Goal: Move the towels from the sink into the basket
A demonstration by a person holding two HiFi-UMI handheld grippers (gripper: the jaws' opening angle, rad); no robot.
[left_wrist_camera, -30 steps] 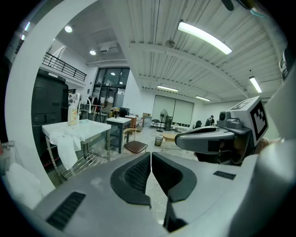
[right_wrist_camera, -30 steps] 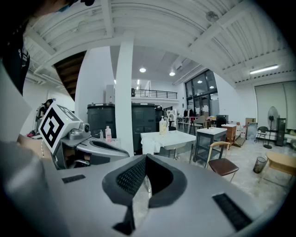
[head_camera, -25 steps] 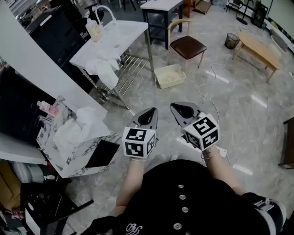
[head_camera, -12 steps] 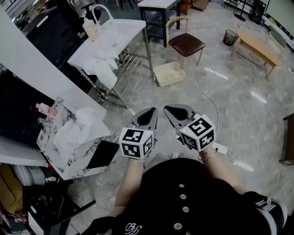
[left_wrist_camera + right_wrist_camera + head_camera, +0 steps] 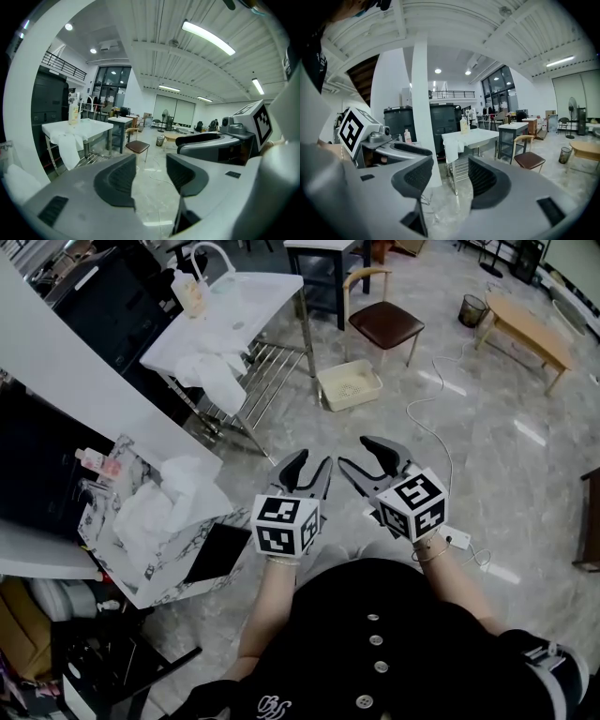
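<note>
1. Head view. Jaws of left gripper (image 5: 312,466) parted by a modest gap, holding nothing; jaws of right gripper (image 5: 355,453) parted much the same, also empty. Side by side, raised over marbled grey floor (image 5: 497,474). Well ahead and left of the jaws: white sink table (image 5: 258,296), with crumpled white towel (image 5: 214,379) draped over its near edge. Ahead of the jaws, on the floor: cream perforated basket (image 5: 349,387). Beyond it: wooden chair with brown seat (image 5: 384,324).
2. Left gripper view. Jaws apart, only floor showing between them. Towel hanging off the sink table far left of the jaws; chair just above the left jaw's tip; right gripper close on the right.
3. Right gripper view. Jaws apart, nothing between. Sink table and hanging towel straight beyond the gap; chair off past the right jaw; left gripper close on the left.
</note>
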